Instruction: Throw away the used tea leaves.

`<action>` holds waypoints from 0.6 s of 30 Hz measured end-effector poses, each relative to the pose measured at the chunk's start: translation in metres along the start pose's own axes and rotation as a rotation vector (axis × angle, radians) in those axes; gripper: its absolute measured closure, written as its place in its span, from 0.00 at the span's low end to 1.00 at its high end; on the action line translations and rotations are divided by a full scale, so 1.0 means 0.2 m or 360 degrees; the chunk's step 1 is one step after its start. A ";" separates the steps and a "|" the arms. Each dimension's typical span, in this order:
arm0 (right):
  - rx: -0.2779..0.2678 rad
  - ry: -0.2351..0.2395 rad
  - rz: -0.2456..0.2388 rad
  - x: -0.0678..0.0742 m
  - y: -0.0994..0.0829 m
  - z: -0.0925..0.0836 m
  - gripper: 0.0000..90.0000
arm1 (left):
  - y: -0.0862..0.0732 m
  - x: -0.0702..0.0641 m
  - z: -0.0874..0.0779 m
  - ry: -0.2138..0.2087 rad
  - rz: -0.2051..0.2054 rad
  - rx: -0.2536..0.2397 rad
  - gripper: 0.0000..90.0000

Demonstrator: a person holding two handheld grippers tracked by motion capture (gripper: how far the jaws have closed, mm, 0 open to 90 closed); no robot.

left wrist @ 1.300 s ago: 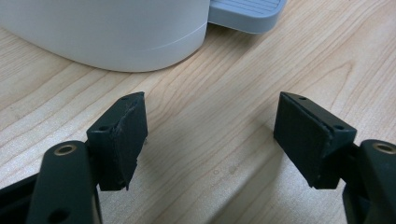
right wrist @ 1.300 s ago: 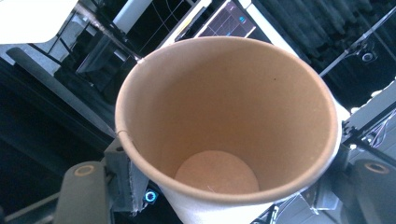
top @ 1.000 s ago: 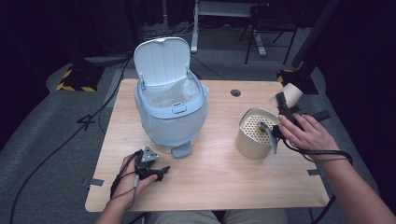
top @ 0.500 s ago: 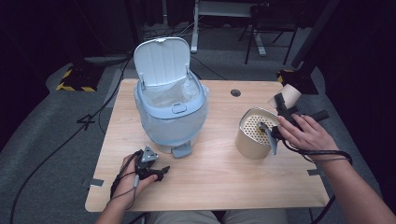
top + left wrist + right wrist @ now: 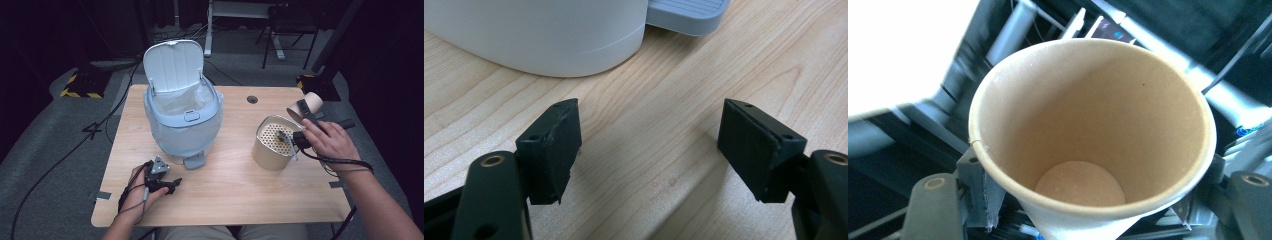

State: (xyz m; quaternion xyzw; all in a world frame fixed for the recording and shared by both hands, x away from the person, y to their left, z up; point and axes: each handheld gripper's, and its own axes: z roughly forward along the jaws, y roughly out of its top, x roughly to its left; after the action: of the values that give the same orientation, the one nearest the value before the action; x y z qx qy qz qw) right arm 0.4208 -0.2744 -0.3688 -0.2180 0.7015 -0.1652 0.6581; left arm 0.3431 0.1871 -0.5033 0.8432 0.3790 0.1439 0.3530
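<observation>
- The wooden table (image 5: pixel 230 200) carries everything; the person's forearms come in over its near edge.
- A pale blue bin (image 5: pixel 182 125) stands on the left half of the table, its lid (image 5: pixel 173 65) tipped up at the back and a clear bag lining it. Its grey foot pedal (image 5: pixel 194 161) juts toward the person, and in the left gripper view the bin's base and the pedal (image 5: pixel 686 15) lie just ahead of the jaws.
- A beige container (image 5: pixel 272 145) with a perforated insert stands on the right half of the table, well apart from the bin.
- The right hand (image 5: pixel 327 142) holds the right gripper (image 5: pixel 306 111) just beside the container, at the table's right edge, raised off the wood and pointing up and away.
- A brown paper cup (image 5: pixel 305 104) sits between that gripper's jaws, tilted on its side in the air. In the right gripper view the cup (image 5: pixel 1093 135) is empty, its mouth facing the camera, and both black jaws lie against its outer wall. The jaws have just been opening a little, yet the cup is between them and the pads touch it.
- The left hand (image 5: pixel 142 187) rests the left gripper (image 5: pixel 161 175) on the table near the pedal.
- Its jaws stand wide apart with bare wood between them.
</observation>
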 end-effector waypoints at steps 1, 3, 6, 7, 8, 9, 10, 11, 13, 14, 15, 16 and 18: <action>-0.0043 0.0058 0.0204 -0.01 -0.03 0.01 0.33 | 0.00 0.00 0.00 0.0000 0.0000 0.0000 0.29; -0.0148 0.0171 0.0619 -0.05 -0.09 0.02 0.32 | 0.00 0.00 0.00 0.0000 0.0000 0.0000 0.29; -0.0249 0.0286 0.1078 -0.08 -0.15 0.04 0.32 | 0.00 0.00 0.00 0.0000 0.0009 0.0005 0.29; -0.0288 0.0323 0.1231 -0.08 -0.17 0.05 0.32 | 0.00 0.00 0.00 0.0000 0.0009 0.0005 0.29; -0.0311 0.0353 0.1315 -0.09 -0.18 0.05 0.32 | 0.00 0.00 0.00 0.0000 0.0010 0.0006 0.29; -0.0339 0.0383 0.1438 -0.08 -0.19 0.06 0.32 | 0.00 0.00 0.00 0.0000 0.0010 0.0006 0.29; -0.0376 0.0443 0.1632 -0.08 -0.22 0.07 0.32 | 0.00 0.00 0.00 0.0000 0.0009 0.0006 0.29; -0.0376 0.0443 0.1632 -0.08 -0.22 0.07 0.32 | 0.00 0.00 0.00 -0.0001 0.0007 0.0005 0.29; -0.0437 0.0520 0.1885 -0.08 -0.26 0.08 0.32 | 0.00 0.00 0.00 -0.0003 0.0005 0.0005 0.29; -0.0460 0.0553 0.1986 -0.07 -0.28 0.08 0.32 | 0.00 0.00 0.00 -0.0003 0.0004 0.0004 0.29; -0.0475 0.0577 0.2062 -0.07 -0.29 0.09 0.32 | 0.00 0.00 0.00 -0.0003 0.0004 0.0004 0.29; -0.0497 0.0616 0.2137 -0.07 -0.30 0.09 0.32 | 0.00 0.00 0.00 -0.0004 0.0004 0.0005 0.29; -0.0560 0.0685 0.2301 -0.06 -0.32 0.10 0.31 | 0.00 0.00 0.00 -0.0005 0.0004 0.0004 0.29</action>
State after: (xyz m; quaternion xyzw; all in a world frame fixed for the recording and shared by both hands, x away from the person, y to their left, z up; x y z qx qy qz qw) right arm 0.4473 -0.3222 -0.3268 0.2296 0.7979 0.3804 0.4074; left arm 0.3431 0.1871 -0.5031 0.8445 0.3775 0.1424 0.3523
